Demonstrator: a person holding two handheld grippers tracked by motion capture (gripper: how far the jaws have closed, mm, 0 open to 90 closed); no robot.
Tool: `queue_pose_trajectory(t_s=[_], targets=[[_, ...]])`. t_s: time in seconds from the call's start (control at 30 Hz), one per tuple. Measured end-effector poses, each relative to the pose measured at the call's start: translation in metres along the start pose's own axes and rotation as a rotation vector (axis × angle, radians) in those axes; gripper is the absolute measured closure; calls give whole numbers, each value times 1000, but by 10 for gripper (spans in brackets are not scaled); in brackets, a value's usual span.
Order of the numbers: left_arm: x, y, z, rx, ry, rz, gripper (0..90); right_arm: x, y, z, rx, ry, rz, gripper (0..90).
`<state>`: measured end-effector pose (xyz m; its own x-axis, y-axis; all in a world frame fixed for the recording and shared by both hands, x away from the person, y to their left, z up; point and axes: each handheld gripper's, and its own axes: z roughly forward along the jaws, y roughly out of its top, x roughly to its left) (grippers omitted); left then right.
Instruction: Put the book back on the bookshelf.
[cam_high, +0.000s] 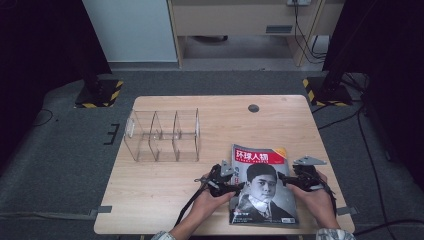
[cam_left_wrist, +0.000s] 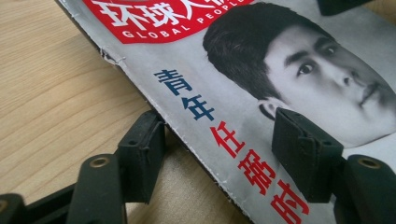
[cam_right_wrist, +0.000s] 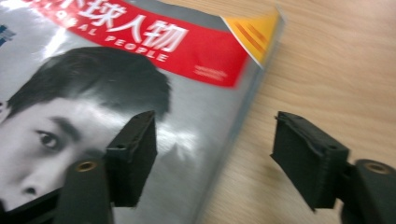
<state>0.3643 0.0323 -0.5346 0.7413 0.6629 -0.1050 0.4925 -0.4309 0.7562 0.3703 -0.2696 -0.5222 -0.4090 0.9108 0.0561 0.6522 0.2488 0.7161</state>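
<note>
Magazine (cam_high: 262, 186) flat on worktop (cam_high: 165, 187), near front edge. Left tongs (cam_left_wrist: 224, 154) open, straddling spine edge; right tongs (cam_right_wrist: 215, 158) open, straddling opposite edge — likely readying two-sided pinch to lift.

A lab-like recording room: a lone wooden table (cam_high: 165, 185) on grey carpet (cam_high: 60, 150), black stands on hazard-striped bases (cam_high: 99, 93) beyond its far corners, cables (cam_high: 367, 130) trailing across the floor.
</note>
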Motion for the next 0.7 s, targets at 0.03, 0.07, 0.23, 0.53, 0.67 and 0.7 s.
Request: queue_pose_trajectory(t_s=[0.03, 0.07, 0.23, 0.53, 0.67, 0.7], targets=[[0, 0, 0, -1, 0, 0, 362, -3, -2, -1, 8, -3, 11, 331], [0, 0, 0, -1, 1, -1, 366, -4, -3, 0, 17, -2, 24, 360], [1, 0, 0, -2, 2, -3, 385, -2, -3, 3, 23, 50, 16, 459], [6, -1, -2, -17, -7, -39, 479, 3, -4, 4, 17, 48, 13, 466], [9, -1, -3, -21, -16, -53, 512, 3, -4, 5, 11, 52, 11, 465], [9, -1, -3, -20, -16, -52, 513, 3, -4, 5, 9, 53, 9, 465]])
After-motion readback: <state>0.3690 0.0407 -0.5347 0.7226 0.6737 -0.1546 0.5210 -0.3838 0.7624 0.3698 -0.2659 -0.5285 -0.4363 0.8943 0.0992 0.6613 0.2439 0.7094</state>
